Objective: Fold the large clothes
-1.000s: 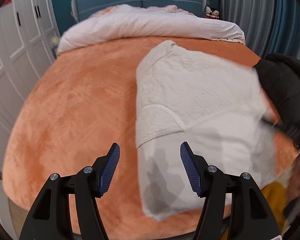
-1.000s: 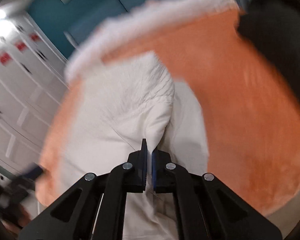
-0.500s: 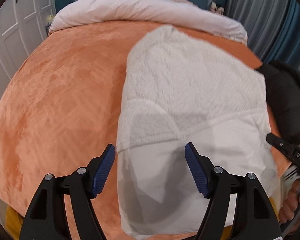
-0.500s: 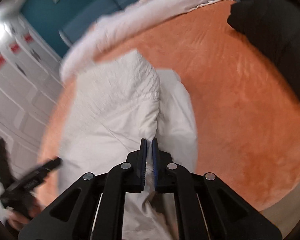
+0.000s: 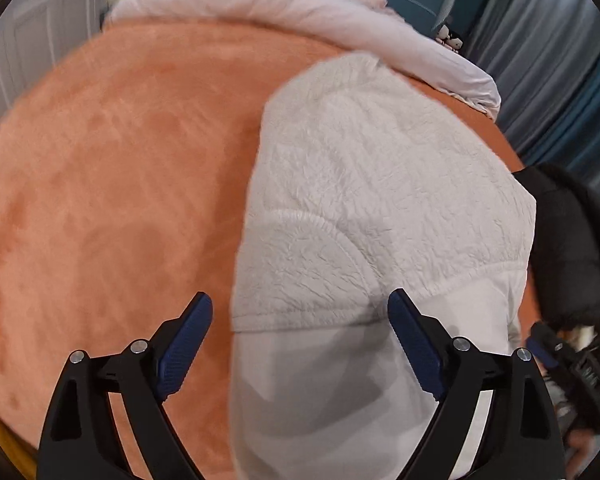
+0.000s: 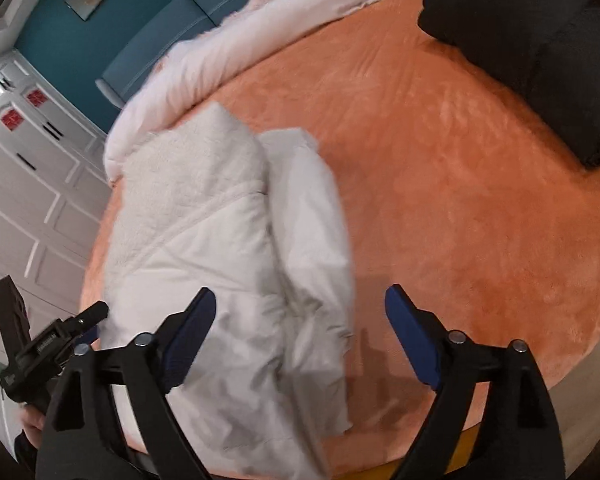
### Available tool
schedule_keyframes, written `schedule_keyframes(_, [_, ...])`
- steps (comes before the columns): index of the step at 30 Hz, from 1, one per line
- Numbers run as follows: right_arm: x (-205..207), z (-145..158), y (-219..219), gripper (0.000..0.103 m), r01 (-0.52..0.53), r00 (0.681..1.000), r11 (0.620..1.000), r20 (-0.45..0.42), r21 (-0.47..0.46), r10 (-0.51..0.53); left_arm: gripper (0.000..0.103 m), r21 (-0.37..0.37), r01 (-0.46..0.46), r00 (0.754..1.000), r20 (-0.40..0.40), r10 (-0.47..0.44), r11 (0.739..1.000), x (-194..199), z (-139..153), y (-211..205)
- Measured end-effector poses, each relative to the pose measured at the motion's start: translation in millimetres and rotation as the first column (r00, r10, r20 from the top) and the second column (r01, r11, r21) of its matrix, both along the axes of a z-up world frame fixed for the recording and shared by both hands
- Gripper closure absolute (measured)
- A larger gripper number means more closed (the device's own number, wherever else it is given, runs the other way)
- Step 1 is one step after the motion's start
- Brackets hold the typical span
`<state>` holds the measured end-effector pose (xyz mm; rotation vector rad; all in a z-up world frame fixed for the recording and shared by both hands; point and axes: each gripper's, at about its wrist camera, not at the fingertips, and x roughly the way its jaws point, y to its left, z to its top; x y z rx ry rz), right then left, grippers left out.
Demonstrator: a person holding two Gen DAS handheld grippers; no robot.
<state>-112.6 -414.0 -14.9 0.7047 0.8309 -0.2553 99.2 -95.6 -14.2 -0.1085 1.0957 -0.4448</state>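
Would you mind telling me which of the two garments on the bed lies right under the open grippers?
The white fleecy jacket, folded lengthwise under both grippers; the black garment lies apart toward the bed's far side.

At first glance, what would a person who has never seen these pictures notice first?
The eye falls first on the white fleece jacket, lying partly folded on the wide orange blanket that covers the bed. Next comes the black puffy garment at the far right edge of the bed. Both the left gripper and the right gripper hang open over the jacket's near end, blue-padded fingers spread wide.
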Motion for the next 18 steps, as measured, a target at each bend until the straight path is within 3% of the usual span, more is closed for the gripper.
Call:
schedule_keyframes(3, [27.1, -25.7, 1.7, 0.018, -0.053, 0.996, 0.991, -0.058, 0.12, 0.061, 0.005, -0.124, -0.029, 0.996, -0.087, 0.018, 0.992, 12.6, -17.5, 2.4])
schedule_keyframes(5, [39.2, -44.1, 6.4, 0.018, -0.074, 0.995, 0.974, -0.054, 0.214, 0.087, 0.005, -0.17, -0.039, 0.994, -0.107, 0.021, 0.985, 18.8, -27.4, 1.8])
schedule_keyframes(6, [43.9, -50.3, 8.3, 0.021, -0.076, 0.995, 0.963, -0.043, 0.257, 0.09, 0.005, -0.177, -0.045, 0.993, -0.112, 0.026, 0.983, 20.4, -30.2, 2.5])
schedule_keyframes(7, [47.6, -53.8, 10.1, 0.033, -0.08, 0.995, 0.951, -0.024, 0.299, 0.092, 0.005, -0.186, -0.05, 0.992, -0.121, 0.028, 0.981, 21.8, -31.4, 3.8])
schedule_keyframes(8, [49.7, -53.9, 11.0, 0.039, -0.081, 0.996, 0.946, -0.015, 0.312, 0.09, 0.007, -0.193, -0.046, 0.992, -0.125, 0.021, 0.98, 21.5, -30.2, 5.2])
schedule_keyframes(10, [51.1, -42.8, 18.8, 0.064, -0.112, 0.993, 0.952, 0.003, 0.284, 0.116, 0.026, -0.195, -0.026, 0.994, -0.113, 0.004, 0.981, 16.9, -23.7, 8.8])
schedule_keyframes(12, [47.0, -25.5, 34.6, 0.073, -0.17, 0.985, 0.954, 0.025, 0.248, 0.169, 0.038, -0.173, 0.011, 0.997, -0.067, -0.023, 0.985, 4.7, -13.6, 18.4])
schedule_keyframes(15, [31.0, -17.4, 59.9, 0.076, -0.265, 0.964, 0.923, 0.086, 0.279, 0.251, 0.043, -0.163, 0.022, 0.999, -0.043, -0.029, 0.986, -19.0, 4.4, 53.4])
schedule_keyframes(18, [10.5, -32.8, 97.9, 0.075, -0.341, 0.94, 0.888, 0.092, 0.307, 0.329, 0.043, -0.111, -0.003, 1.0, -0.027, 0.0, 0.994, -49.7, 9.0, 87.1])
